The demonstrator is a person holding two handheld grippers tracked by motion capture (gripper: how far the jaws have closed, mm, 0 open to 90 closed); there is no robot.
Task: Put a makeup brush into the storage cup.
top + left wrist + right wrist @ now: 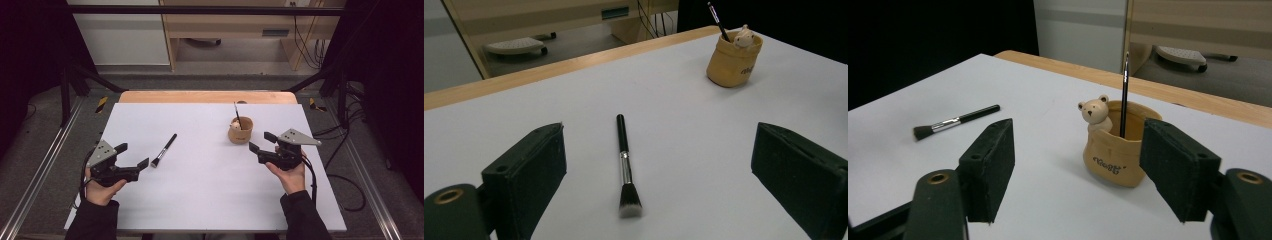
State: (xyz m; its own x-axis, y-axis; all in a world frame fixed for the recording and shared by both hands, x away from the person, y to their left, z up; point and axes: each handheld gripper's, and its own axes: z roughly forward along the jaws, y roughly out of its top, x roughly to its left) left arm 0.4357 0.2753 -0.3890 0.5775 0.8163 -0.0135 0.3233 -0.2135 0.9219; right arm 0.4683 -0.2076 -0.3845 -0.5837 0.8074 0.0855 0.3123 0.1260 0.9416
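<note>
Wood desk (235, 22), grey floor (240, 52)

Lab or recording workspace, not a home. Counter (210, 200) topped with a plain white sheet over a wood slab, boxed in by a black metal frame (200, 10) and dark curtains (30, 50) at both sides. Aluminium rails (40, 170) run along the grey carpeted floor; loose cables (345, 175) trail at right (more hang by the far furniture). Behind: light wooden desk (225, 25), white cabinet panel (120, 35). Yellow-black hazard tape (101, 104) marks the frame feet.
</note>
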